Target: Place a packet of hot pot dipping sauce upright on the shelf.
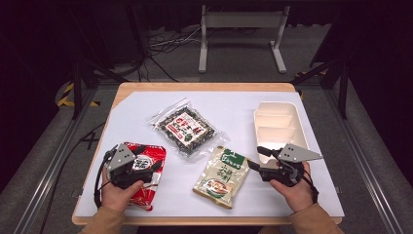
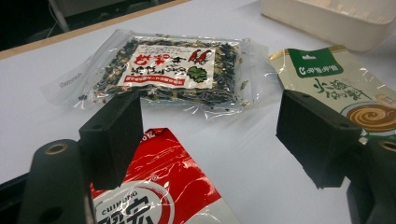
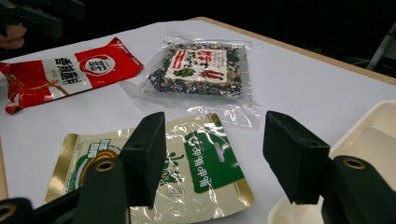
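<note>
Both grippers parked wide apart, nothing clamped yet. Left gripper (image 1: pixel 139 165) hovering right over the red packet (image 1: pixel 146 175) at about 8 o'clock on the white sheet (image 1: pixel 234 105), jaws spread with the packet's top corner sitting between and below them in the left gripper view, pads not pressing. Right gripper (image 1: pixel 256 157) at roughly 4 o'clock, jaws gaping too, pointed toward 10 o'clock, hanging between the green-and-gold pouch (image 1: pixel 221 176) and the cream tray (image 1: pixel 275 127). Looks like the very start of a pick-and-sort: packets laid out, tray compartments bare as far as visible. Next move probably calls for dropping onto a packet edge and pinching the thin rim, since these lie flat. Red packet's long axis running about 1 to 7 o'clock; pouch likewise, green header up toward 1. Clear seaweed-looking bag (image 1: pixel 186 127) lying mid-sheet, tilted, untouched.
</note>
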{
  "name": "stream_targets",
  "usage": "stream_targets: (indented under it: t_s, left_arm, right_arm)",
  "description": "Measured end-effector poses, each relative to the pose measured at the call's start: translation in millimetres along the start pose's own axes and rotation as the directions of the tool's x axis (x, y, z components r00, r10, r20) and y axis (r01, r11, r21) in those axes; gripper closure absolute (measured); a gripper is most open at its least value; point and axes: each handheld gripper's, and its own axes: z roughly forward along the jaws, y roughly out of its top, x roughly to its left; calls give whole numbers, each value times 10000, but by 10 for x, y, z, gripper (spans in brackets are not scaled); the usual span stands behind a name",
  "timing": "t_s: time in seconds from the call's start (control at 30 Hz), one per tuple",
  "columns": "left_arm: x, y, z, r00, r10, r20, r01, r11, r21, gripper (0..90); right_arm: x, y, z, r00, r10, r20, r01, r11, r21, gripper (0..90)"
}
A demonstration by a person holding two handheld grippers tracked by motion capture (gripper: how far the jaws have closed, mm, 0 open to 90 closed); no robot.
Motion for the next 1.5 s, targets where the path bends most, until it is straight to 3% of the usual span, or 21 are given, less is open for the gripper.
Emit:
stream_targets:
  t_s: [0.43,0.53,0.9,1.13,1.23,1.43,1.47,1.5]
  left_arm:
    - [26,-16,-42,9999,-69,-114,69,10000,27,234]
    - [23,-20,-43,9999,-124,-96,124,9999,41,234]
    - [23,-30,-58,9999,-108,-108,109,9999,64,234]
    - [28,-39,-66,9998,-170,-107,171,9998,70,235]
    - [32,-40,-81,9998,-151,-155,152,9999,40,235]
    - [35,-46,-91,9996,-228,-152,228,9997,29,235]
    - [38,-47,-91,9997,-199,-166,200,9998,46,235]
    - [39,-49,-89,9997,-185,-169,185,9998,28,235]
  right_arm:
    - [-68,170,47,9998,128,-151,-114,9960,884,417]
    - [-96,260,79,9994,99,-330,-53,9906,1364,419]
    - [-140,376,249,9988,16,-494,93,9752,2212,441]
    - [-180,504,405,9979,-75,-651,282,9461,3225,449]
    - [-198,525,502,9980,6,-627,228,9284,3708,436]
    - [-205,522,640,9991,-58,-415,229,9046,4256,443]
    - [-205,522,640,9991,-58,-415,229,9046,4256,443]
    - [-213,520,691,9990,-92,-444,280,8959,4433,465]
